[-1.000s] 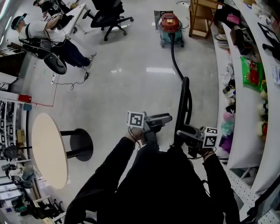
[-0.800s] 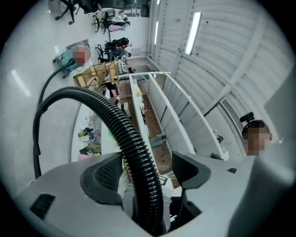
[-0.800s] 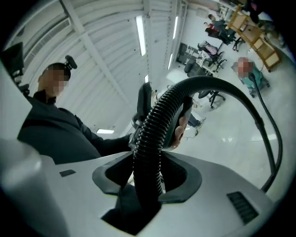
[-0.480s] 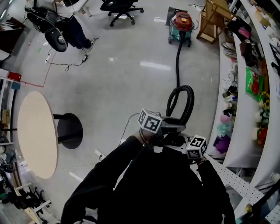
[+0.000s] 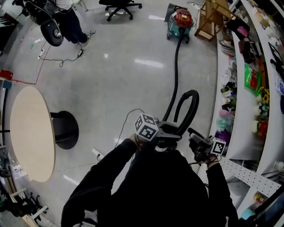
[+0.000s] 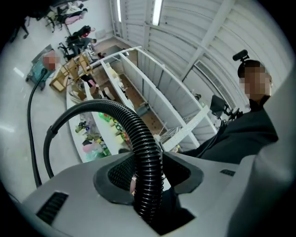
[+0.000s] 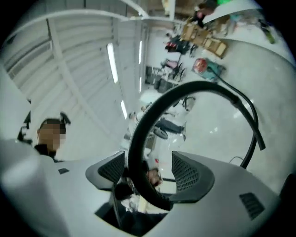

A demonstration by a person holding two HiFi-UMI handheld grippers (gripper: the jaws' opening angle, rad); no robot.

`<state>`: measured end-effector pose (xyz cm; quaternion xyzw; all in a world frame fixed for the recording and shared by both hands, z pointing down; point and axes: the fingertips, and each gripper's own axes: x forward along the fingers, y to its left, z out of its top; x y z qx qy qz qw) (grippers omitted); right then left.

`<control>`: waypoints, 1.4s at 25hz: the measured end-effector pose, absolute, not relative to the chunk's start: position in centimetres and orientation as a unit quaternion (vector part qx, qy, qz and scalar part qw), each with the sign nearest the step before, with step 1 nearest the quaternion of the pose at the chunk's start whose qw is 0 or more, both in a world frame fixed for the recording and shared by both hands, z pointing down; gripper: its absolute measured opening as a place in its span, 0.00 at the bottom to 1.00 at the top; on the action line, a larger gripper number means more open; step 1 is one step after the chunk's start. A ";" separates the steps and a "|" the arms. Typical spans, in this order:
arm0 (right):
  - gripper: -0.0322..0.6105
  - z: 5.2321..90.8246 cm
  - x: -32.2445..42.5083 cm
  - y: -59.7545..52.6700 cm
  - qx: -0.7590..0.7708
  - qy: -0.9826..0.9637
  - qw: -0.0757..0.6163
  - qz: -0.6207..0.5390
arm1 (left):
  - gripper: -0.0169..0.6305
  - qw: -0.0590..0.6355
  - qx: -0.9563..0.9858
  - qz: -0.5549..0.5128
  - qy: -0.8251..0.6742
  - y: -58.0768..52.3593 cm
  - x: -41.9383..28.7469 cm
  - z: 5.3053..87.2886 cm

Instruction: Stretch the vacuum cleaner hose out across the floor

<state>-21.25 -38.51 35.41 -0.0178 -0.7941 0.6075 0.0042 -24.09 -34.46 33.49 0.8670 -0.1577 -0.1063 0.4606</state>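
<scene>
Your L gripper (image 5: 176, 132) is clamped on the hose (image 6: 145, 162). The ribbed black tube runs btwn both pads and they sit tight on it; the jaws have just been closing. Your R gripper (image 5: 192, 132), just right of the L one, has the hose btwn its jaws too, but there's a gap on one side. Its pads don't press, and those jaws have just been opening. Both grippers point level, away from you.

Just ahead of the tips the hose bends in a loop. From there it runs nearly straight over the floor (image 5: 120, 80) to the vac (image 5: 179, 20), a red-and-teal canister well ahead of you at the far end of the room.

The floor is pale and glossy, w/ ceiling lights reflected in it. A thin light cable (image 5: 123, 128) lies on it just left of the L gripper. Further left stands a round table (image 5: 31, 133) on a dark disc base. Right of the R gripper run long white shelves (image 5: 242, 137), crowded w/ small colourful items. A wooden frame (image 5: 213, 20) stands just right of the vac. Far ahead-left are an office chair (image 5: 120, 5) and a person (image 5: 71, 24).
</scene>
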 end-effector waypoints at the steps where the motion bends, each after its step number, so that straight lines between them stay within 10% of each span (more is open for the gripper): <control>1: 0.53 35.1 -20.7 -40.4 -0.002 -0.782 -0.034 0.623 | 0.34 0.452 0.875 -0.086 -0.152 -33.6 -23.1 33.5; 4: 0.53 32.9 -20.2 -42.4 -0.026 -0.762 -0.096 0.640 | 0.33 0.429 0.892 -0.013 -0.145 -31.0 -19.2 33.9; 10: 0.52 32.2 -17.2 -34.4 -0.118 -0.786 -0.010 0.606 | 0.31 0.376 0.896 0.199 -0.125 -23.7 -10.1 37.6; 15: 0.32 33.7 -10.6 -29.8 -0.144 -0.766 -0.045 0.625 | 0.31 0.347 0.877 0.304 -0.137 -20.1 -3.2 41.8; 23: 0.35 36.5 -9.2 -22.2 -0.162 -0.778 0.021 0.606 | 0.55 0.504 0.812 -0.137 -0.260 -25.7 -11.2 34.6; 35: 0.42 43.1 -11.7 -9.6 -0.108 -0.808 0.217 0.537 | 0.33 0.506 0.834 -0.076 -0.205 -17.4 -10.6 39.4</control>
